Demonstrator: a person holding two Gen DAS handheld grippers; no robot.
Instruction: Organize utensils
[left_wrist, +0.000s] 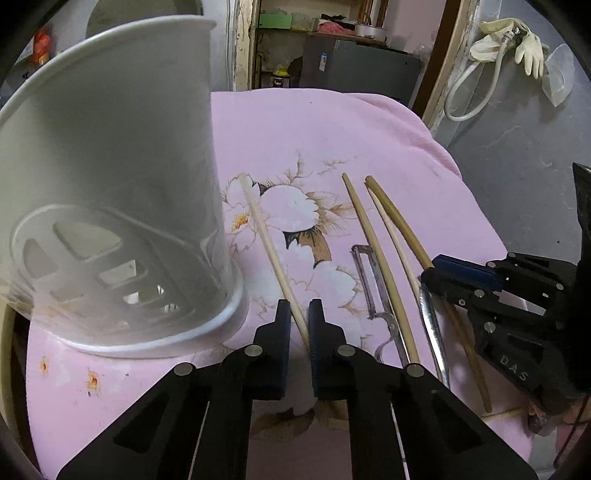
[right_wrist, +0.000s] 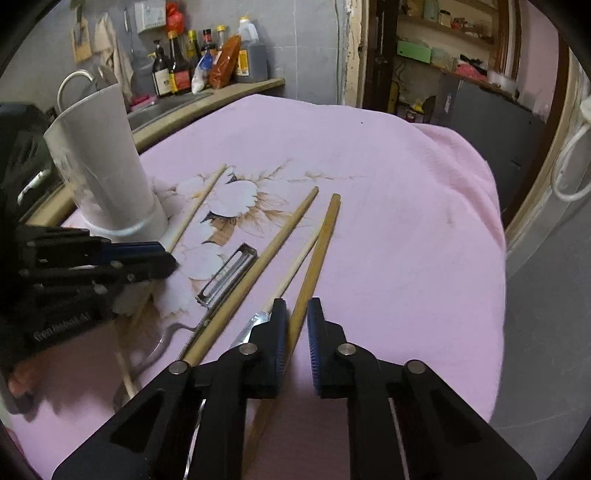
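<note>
A white slotted utensil holder (left_wrist: 110, 184) (right_wrist: 107, 173) stands upright at the left of the pink flowered cloth (left_wrist: 332, 129) (right_wrist: 388, 221). My left gripper (left_wrist: 300, 314) (right_wrist: 170, 258) is shut on a pale chopstick (left_wrist: 266, 243) (right_wrist: 195, 206) that lies beside the holder. My right gripper (right_wrist: 297, 314) (left_wrist: 428, 273) is shut on a darker brown chopstick (right_wrist: 321, 240) (left_wrist: 399, 218). Between the two grippers lie a tan chopstick (left_wrist: 369, 229) (right_wrist: 273, 251), a thin pale chopstick (left_wrist: 397, 243) (right_wrist: 299, 258), a metal peeler (left_wrist: 373, 288) (right_wrist: 225, 275) and a shiny metal utensil (left_wrist: 432, 321) (right_wrist: 251, 326).
Sauce bottles (right_wrist: 207, 62) line a counter behind the holder, beside a sink. Rubber gloves (left_wrist: 509, 44) and a hose hang on the wall at the right. The cloth-covered table drops off at the right and far edges onto grey floor (right_wrist: 546, 295).
</note>
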